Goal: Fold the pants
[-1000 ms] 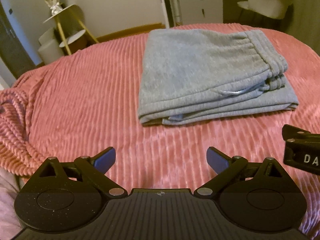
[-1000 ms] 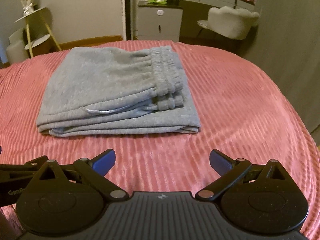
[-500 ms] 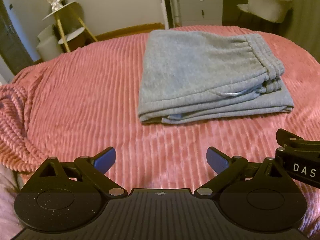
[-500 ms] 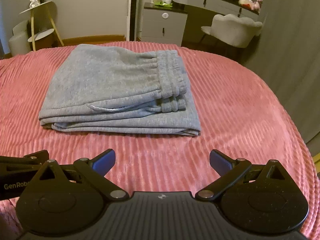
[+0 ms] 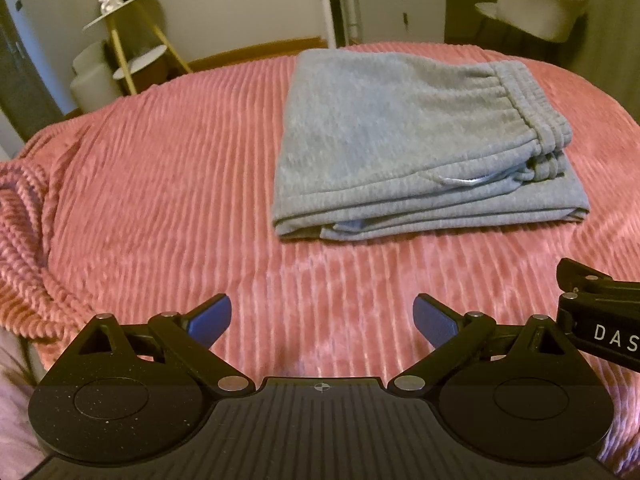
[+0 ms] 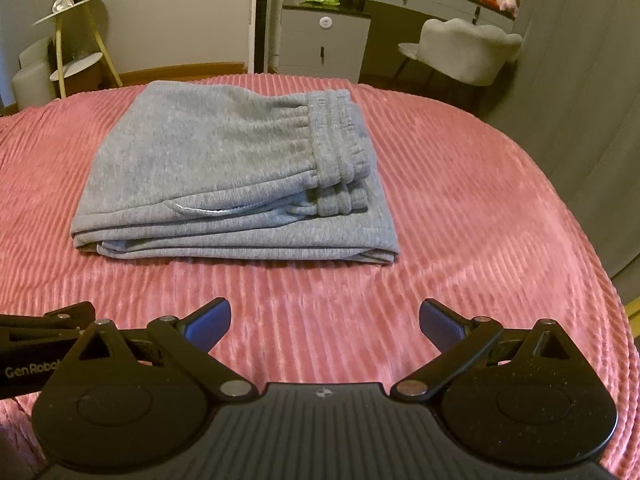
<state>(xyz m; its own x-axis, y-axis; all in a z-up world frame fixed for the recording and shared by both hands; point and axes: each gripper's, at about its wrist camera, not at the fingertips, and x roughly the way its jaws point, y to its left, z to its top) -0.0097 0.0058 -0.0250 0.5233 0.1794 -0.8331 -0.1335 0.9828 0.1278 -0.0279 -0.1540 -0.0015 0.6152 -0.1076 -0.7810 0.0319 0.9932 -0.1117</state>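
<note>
I have the grey pants [image 5: 404, 132] lying straight ahead of both grippers, folded into a flat stack of several layers on the pink bedspread [image 5: 168, 184], well apart from either tool with a band of bare bedspread between. The stack's long axis runs left to right across my view, its layered folded edge facing me and the gathered elastic waistband [image 6: 336, 136] at its right end. In the left wrist view the stack sits right of centre, in the right wrist view slightly left of centre, so it lies between the two tools; neither looks clearly nearer, though the waistband end falls on the right gripper's side. The left gripper [image 5: 322, 316] has its jaws spread wide with nothing between the blue pads, and the right gripper [image 6: 325, 318] is the same, released and empty; each tool's black body shows at the edge of the other's view, so they hang side by side, near one another. The pants are a soft, thick fleece knit, limp, with a pale drawcord [image 6: 204, 210] peeping from between the layers. The bedspread is a plush ribbed fabric, the ribs running away from me, bunched into a rumpled heap at the far left. I judge the fold essentially finished; any further move would be a reach forward to the near edge.
</note>
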